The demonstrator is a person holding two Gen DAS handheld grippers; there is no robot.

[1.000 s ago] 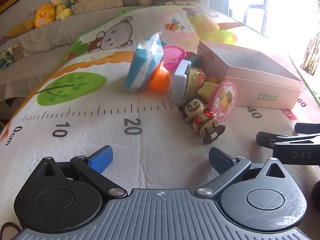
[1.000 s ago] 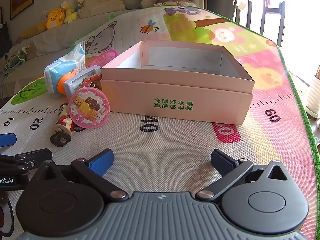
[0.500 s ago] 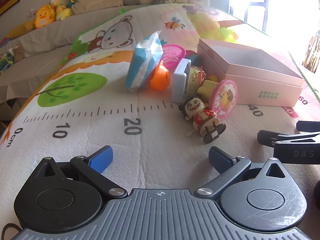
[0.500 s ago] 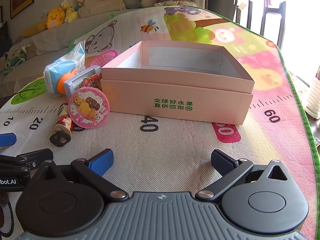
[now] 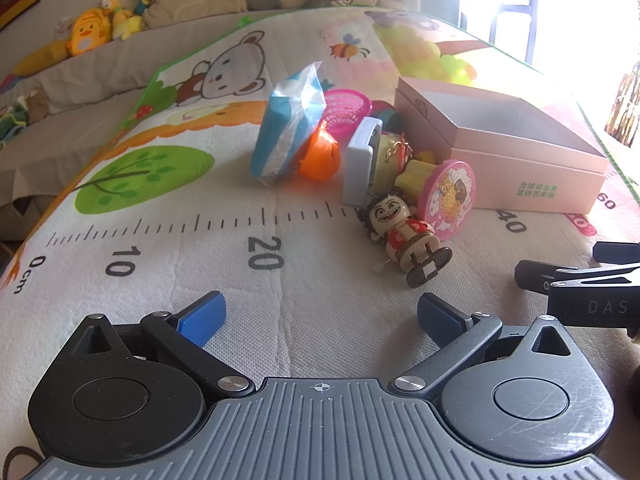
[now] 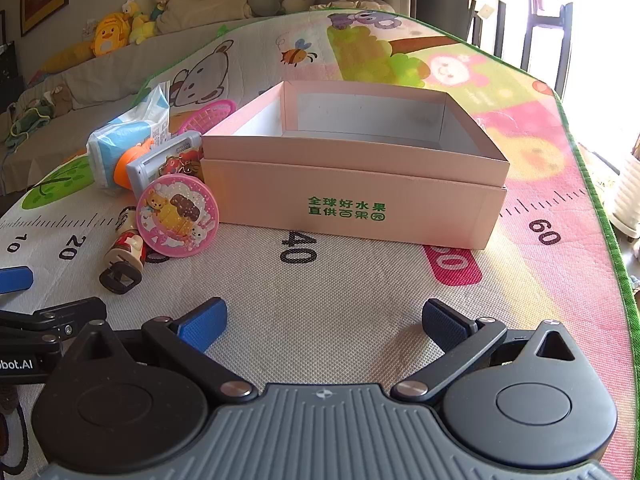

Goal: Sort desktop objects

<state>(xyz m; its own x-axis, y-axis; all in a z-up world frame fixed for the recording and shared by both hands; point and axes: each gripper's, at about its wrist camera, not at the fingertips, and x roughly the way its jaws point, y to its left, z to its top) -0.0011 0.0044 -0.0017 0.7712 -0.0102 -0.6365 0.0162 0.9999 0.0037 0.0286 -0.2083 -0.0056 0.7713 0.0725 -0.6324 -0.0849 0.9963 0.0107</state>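
Toys lie in a heap on the play mat, none boxed yet. Nearest, the left tool (image 5: 320, 316) and right tool (image 6: 324, 322) hover wide open and empty, barely shifted over the last second. Beyond, the wind-up doll (image 5: 404, 232) lies beside the pink box (image 6: 356, 196).

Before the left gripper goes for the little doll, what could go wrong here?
1. The wind-up doll lies against the round pink tin; a grasp may knock the tin over.
2. The toys beside the pink box are packed close, so the open left gripper could push neighbours.
3. The right gripper, also open, sits near; the two may collide.
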